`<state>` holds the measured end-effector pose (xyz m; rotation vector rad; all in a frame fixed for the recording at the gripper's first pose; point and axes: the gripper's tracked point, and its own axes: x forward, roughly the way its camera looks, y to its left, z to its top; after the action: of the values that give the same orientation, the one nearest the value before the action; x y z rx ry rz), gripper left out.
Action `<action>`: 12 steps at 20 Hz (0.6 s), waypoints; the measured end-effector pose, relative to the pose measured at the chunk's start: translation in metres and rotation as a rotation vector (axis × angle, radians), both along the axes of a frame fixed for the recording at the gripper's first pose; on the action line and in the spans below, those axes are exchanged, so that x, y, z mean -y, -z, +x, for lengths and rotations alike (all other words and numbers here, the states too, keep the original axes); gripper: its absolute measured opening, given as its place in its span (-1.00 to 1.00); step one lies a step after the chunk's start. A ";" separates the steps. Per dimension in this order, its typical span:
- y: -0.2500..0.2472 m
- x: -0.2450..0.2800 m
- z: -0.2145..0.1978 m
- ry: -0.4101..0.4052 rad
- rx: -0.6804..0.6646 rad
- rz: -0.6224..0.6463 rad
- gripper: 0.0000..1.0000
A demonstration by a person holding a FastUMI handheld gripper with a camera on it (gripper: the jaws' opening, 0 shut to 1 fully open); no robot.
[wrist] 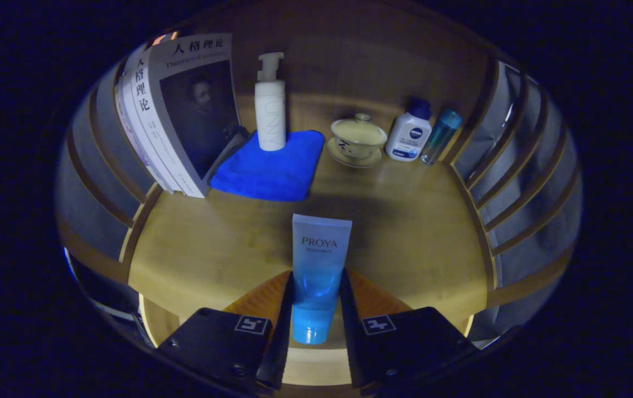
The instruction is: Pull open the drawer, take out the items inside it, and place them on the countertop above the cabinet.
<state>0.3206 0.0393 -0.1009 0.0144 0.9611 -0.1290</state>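
Note:
A blue squeeze tube point(317, 271) stands upright between my two fingers, its flat sealed end up and its cap down. My gripper point(316, 287) is shut on the tube, both black fingers point(283, 309) pressing its sides. The tube hangs over the front part of the wooden countertop point(205, 260). Whether the cap touches the wood I cannot tell.
At the back of the countertop, a white pump bottle point(270, 105) stands on a blue cloth point(266, 166). Books point(178, 116) lean at the left. A lidded cup on a saucer point(357, 138), a white bottle point(409, 135) and a slim teal bottle point(441, 135) stand at the right. Slatted walls flank both sides.

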 end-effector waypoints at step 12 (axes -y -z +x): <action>-0.039 -0.030 -0.042 -0.127 0.149 0.056 0.32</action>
<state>0.2790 0.0688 -0.0620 0.0144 0.8139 0.0156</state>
